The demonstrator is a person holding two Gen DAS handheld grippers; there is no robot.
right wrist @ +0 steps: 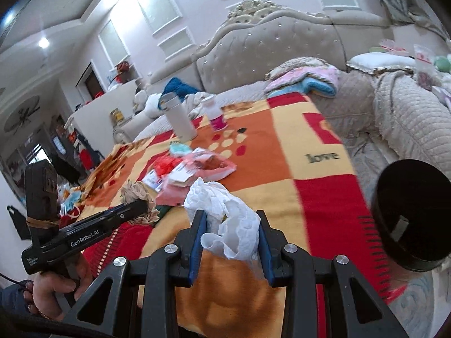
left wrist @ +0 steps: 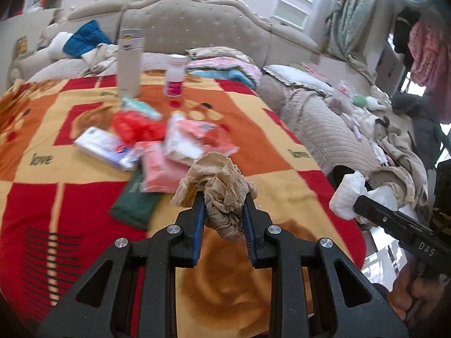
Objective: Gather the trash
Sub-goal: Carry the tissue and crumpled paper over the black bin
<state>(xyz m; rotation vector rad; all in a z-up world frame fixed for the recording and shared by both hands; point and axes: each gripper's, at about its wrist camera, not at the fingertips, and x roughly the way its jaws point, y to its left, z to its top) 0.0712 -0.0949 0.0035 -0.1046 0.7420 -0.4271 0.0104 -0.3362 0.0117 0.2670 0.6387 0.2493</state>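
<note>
My left gripper [left wrist: 223, 201] is shut on a crumpled brown paper wad [left wrist: 218, 188] and holds it above the red, orange and yellow blanket [left wrist: 56, 129]. It also shows in the right wrist view [right wrist: 142, 205] with the brown wad [right wrist: 138, 193]. My right gripper [right wrist: 229, 219] is shut on a crumpled white tissue [right wrist: 225, 211], above the blanket's right part [right wrist: 324, 197]. The white tissue also shows in the left wrist view [left wrist: 348, 194] at the right. A black round bin [right wrist: 411, 217] stands at the blanket's right edge.
On the blanket lie a pile of packets: a red bag [left wrist: 132, 125], pink packs [left wrist: 157, 169], a white box [left wrist: 98, 143], a green pack [left wrist: 135, 200]. A white flask [left wrist: 129, 64] and a pink-labelled bottle [left wrist: 174, 77] stand behind. Quilted bedding [left wrist: 324, 129] lies right.
</note>
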